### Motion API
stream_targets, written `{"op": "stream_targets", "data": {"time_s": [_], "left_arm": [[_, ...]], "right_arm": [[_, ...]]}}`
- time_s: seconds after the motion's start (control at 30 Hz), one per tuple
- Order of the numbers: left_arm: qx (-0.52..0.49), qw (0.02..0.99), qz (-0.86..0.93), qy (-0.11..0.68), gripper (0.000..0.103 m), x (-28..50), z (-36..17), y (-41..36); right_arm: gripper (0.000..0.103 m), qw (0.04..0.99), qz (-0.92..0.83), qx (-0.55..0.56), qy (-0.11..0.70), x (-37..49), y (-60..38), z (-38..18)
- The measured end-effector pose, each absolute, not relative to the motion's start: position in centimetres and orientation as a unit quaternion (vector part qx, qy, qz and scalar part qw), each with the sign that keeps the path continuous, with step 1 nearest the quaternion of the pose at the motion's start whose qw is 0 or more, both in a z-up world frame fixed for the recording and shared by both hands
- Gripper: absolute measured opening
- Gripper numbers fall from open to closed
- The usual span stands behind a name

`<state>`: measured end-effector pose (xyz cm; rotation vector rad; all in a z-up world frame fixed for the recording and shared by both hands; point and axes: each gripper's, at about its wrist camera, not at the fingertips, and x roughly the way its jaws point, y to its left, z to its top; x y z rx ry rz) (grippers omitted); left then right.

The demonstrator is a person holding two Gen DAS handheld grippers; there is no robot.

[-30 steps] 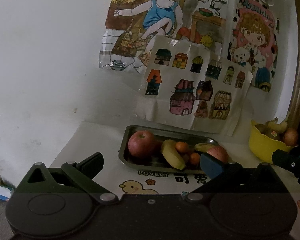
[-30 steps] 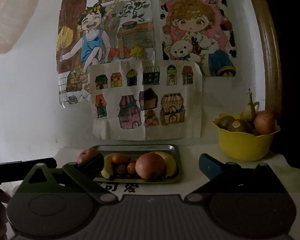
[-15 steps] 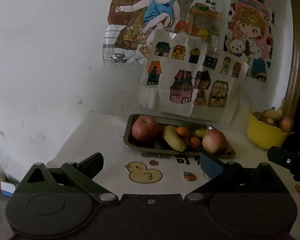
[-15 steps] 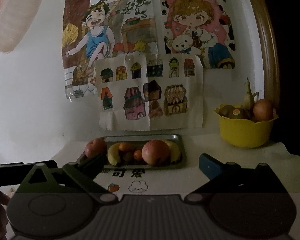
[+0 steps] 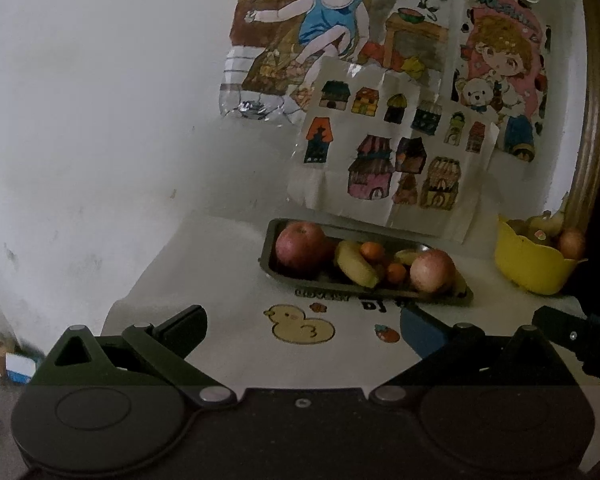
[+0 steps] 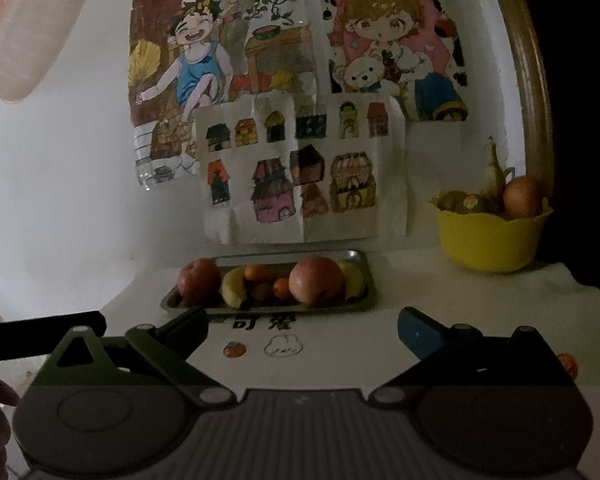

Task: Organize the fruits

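Observation:
A metal tray (image 5: 269, 254) (image 6: 360, 258) sits on the white table near the wall. It holds two red apples (image 5: 300, 249) (image 5: 433, 271), bananas (image 5: 355, 269) and small oranges (image 5: 372, 251). In the right wrist view the apples (image 6: 316, 280) (image 6: 199, 280) flank a banana (image 6: 234, 288). A yellow bowl (image 5: 530, 264) (image 6: 488, 240) with several fruits stands at the right. My left gripper (image 5: 302, 322) is open and empty, short of the tray. My right gripper (image 6: 302, 326) is open and empty, also in front of the tray.
The tablecloth has a duck print (image 5: 300, 326) and a rabbit print (image 6: 283, 346). Children's drawings (image 6: 300, 168) hang on the wall behind the tray. A wooden frame (image 6: 534, 80) runs up the right side. The table's left edge (image 5: 140, 280) drops to the floor.
Both grippers have pulled back from the tray, which now sits farther away and higher in each view. More of the printed tablecloth shows. Both stay open.

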<state>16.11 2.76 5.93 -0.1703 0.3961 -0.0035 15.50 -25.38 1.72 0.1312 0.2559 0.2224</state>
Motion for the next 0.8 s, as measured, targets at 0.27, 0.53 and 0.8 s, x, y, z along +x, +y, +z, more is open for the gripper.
{"op": "stream_targets", "data": {"time_s": [0.27, 0.53, 0.8], "left_arm": [[-0.08, 0.975, 0.0, 0.205, 0.102, 15.6, 4.7, 2.9], [-0.074, 0.977, -0.001, 0.201, 0.102, 14.9, 3.2, 3.0], [-0.067, 0.982, 0.004, 0.176, 0.102, 14.4, 2.8, 3.1]], "right_arm": [[0.103, 0.983, 0.117, 0.066, 0.128, 15.0, -24.9, 0.4], [0.103, 0.986, 0.092, 0.063, 0.121, 15.0, -24.7, -1.5], [0.103, 0.994, 0.066, 0.034, 0.082, 14.8, -24.3, -1.5]]}}
